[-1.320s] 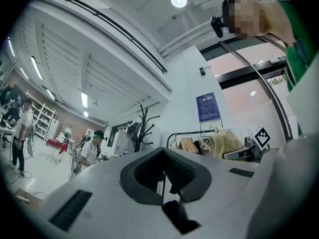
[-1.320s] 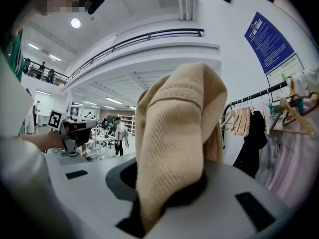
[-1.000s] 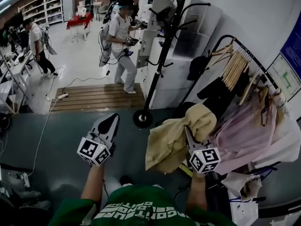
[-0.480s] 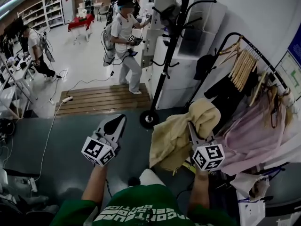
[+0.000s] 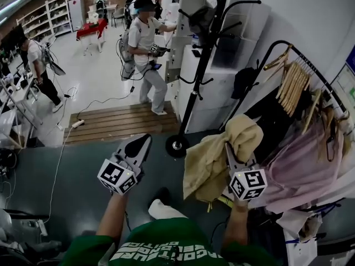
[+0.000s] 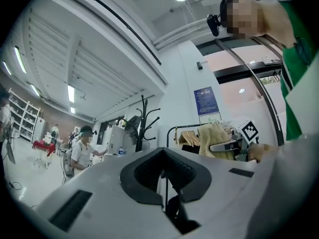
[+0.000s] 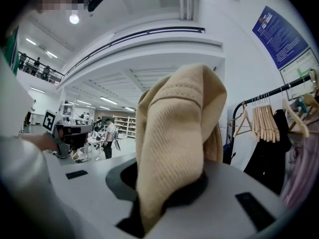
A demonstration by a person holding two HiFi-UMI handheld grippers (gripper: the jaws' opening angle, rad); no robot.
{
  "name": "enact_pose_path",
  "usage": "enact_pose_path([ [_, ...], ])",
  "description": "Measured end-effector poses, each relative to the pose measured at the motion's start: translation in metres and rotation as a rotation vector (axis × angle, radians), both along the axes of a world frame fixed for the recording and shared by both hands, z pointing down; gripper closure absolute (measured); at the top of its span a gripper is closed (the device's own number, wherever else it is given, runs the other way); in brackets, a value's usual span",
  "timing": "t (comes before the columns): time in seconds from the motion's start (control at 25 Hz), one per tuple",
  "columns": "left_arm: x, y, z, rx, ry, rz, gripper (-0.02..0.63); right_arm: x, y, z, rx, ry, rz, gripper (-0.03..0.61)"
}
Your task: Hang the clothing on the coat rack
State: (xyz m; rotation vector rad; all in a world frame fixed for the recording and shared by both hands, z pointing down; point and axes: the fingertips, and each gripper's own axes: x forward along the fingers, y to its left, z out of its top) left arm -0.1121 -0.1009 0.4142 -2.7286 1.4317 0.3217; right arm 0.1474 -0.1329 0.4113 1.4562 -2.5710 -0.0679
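A tan knitted top (image 5: 208, 162) is held tight in the right gripper (image 5: 229, 149). In the right gripper view, the jaws are seen pinched on a thick fold of it. The rest of the top is hung down to the left of that gripper. The left gripper (image 5: 142, 143) is held out well apart to the left. Its jaws are closed, and nothing is held in them.

Both grippers have been carried forward side by side, and the top has been carried along with them. The grip on the top has not been changed. The black coat rack (image 5: 195, 76) is now seen a little closer than a second ago. Its round foot (image 5: 177, 146) is found just ahead of the grippers and between them. A white shoe (image 5: 161, 208) can now be seen below, so a step seems to have been taken.

The top has not been hung yet; it is only being brought to the rack. The hooks (image 5: 244, 3) are high up, well above and ahead of the right gripper. The top will likely have to be lifted a lot and a loose part laid over a hook. The empty left gripper could be used to help spread it. A row of wooden hangers (image 5: 291, 85) is found to the right of the right gripper.
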Motion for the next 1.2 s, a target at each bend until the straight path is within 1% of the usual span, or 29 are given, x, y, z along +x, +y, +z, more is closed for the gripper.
enact_pose_path([
  [0.12, -0.002, -0.031, 0.0, 0.0, -0.018, 0.039, 0.609, -0.005, -0.017, 0.0, 0.015, 0.003, 0.024, 0.502],
  [0.28, 0.0, -0.072, -0.013, 0.025, -0.028, 0.092, 0.609, -0.006, -0.048, -0.008, 0.033, -0.012, 0.066, 0.502],
  [0.44, -0.012, -0.11, -0.025, 0.037, -0.024, 0.119, 0.609, -0.012, -0.079, -0.019, 0.047, -0.027, 0.102, 0.502],
  [0.56, -0.021, -0.141, -0.033, 0.051, -0.039, 0.141, 0.609, -0.021, -0.103, -0.028, 0.061, -0.038, 0.115, 0.502],
  [0.76, -0.016, -0.187, -0.045, 0.065, -0.044, 0.188, 0.609, -0.027, -0.133, -0.044, 0.085, -0.058, 0.131, 0.502],
  [0.96, -0.01, -0.216, -0.05, 0.081, -0.043, 0.231, 0.609, -0.027, -0.156, -0.06, 0.112, -0.08, 0.144, 0.502],
  [1.2, -0.007, -0.235, -0.049, 0.077, -0.026, 0.257, 0.609, -0.037, -0.18, -0.087, 0.159, -0.054, 0.134, 0.502],
])
